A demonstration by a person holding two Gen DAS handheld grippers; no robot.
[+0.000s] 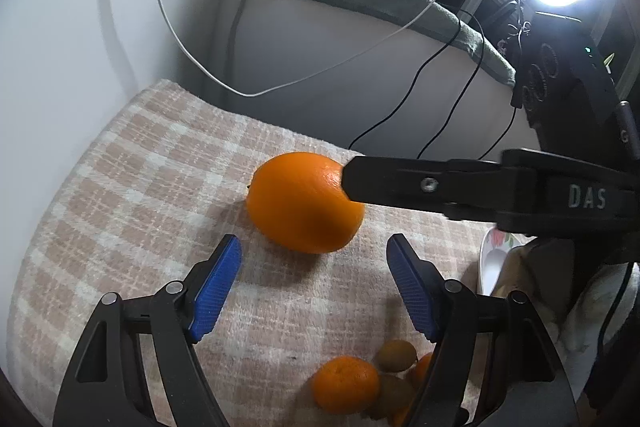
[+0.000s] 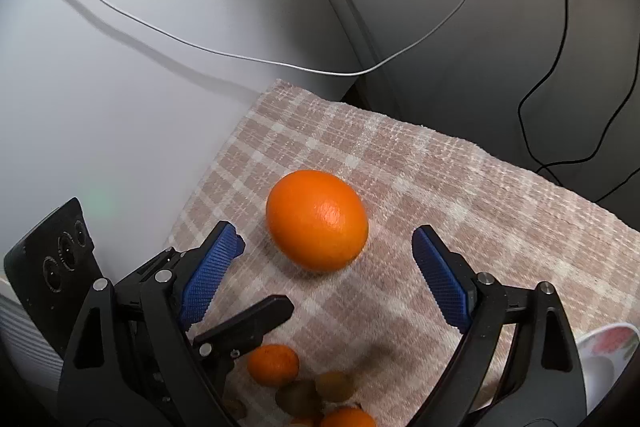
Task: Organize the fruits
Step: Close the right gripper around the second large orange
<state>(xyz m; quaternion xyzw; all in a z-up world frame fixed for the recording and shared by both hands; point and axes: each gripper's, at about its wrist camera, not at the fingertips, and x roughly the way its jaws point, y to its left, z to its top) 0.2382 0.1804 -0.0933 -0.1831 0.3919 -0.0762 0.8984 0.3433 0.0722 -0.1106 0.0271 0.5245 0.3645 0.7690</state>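
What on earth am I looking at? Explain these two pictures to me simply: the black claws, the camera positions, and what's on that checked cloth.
The claws are two handheld grippers, one in each of a person's hands; no robot arm. Each picture comes from a camera mounted on one gripper, looking along its blue-padded fingers. The left gripper and right gripper are both open and hold nothing. Between them, on the checked cloth, lies a large orange. Nearer the cameras sit a smaller orange fruit and brownish kiwi-like fruits. A flowered bowl shows at the edge.
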